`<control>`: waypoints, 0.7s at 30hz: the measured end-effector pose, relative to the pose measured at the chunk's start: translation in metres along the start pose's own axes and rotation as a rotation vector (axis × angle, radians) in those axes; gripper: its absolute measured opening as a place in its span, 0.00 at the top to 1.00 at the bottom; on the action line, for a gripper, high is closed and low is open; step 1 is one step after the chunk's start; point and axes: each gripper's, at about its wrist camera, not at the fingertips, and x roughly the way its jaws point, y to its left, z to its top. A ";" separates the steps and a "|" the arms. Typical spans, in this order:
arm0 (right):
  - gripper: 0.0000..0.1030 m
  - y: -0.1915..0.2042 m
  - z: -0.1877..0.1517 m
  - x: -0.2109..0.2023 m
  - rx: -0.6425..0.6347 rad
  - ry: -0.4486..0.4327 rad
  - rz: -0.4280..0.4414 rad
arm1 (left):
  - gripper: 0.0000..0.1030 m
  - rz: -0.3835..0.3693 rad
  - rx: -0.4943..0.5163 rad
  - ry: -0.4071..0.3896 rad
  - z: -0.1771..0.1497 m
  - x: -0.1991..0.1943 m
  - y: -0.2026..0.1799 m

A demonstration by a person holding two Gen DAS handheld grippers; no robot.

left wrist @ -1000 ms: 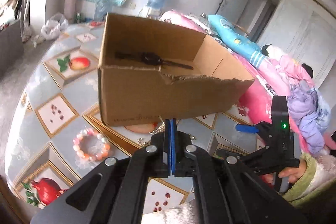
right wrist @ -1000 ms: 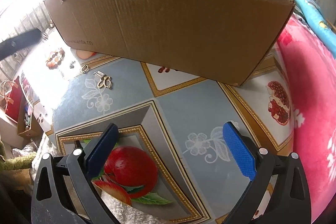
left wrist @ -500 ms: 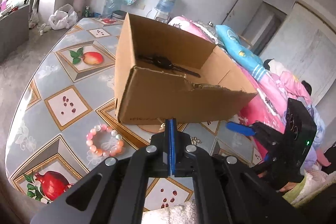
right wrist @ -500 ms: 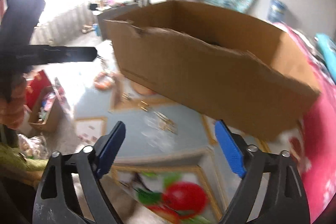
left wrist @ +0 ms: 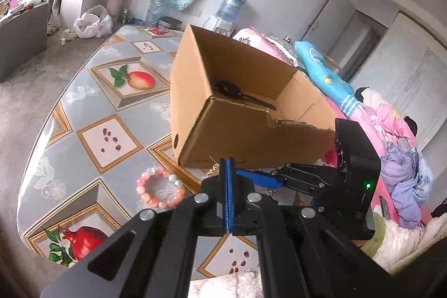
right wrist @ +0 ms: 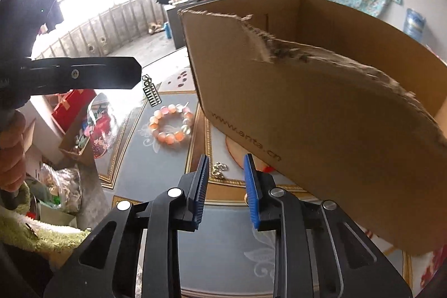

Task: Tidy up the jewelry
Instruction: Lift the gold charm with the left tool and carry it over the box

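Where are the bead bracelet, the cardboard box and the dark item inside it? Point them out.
bead bracelet [left wrist: 159, 190], left wrist view, on a bead.
cardboard box [left wrist: 251, 141], left wrist view, near wall.
dark item [left wrist: 229, 90], left wrist view, thick middle.

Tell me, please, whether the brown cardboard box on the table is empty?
Not empty: the brown cardboard box has an open top, and a dark elongated object lies on its floor. What that object is cannot be told.

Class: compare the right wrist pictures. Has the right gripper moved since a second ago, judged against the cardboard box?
Yes. The right gripper has swung leftward along the cardboard box, toward its left corner; the bead bracelet now shows ahead.
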 end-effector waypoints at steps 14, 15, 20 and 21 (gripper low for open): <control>0.99 -0.008 -0.001 0.004 0.001 0.065 0.006 | 1.00 0.000 -0.011 -0.006 -0.001 -0.004 0.003; 0.99 -0.010 -0.001 0.003 0.011 0.061 0.012 | 1.00 0.001 -0.010 -0.010 -0.001 -0.006 0.003; 1.00 -0.013 0.000 -0.011 0.066 0.024 0.039 | 1.00 0.010 -0.004 -0.026 -0.001 -0.012 0.001; 0.99 -0.014 0.000 -0.017 0.076 0.012 0.045 | 1.00 0.011 -0.004 -0.030 -0.001 -0.015 0.000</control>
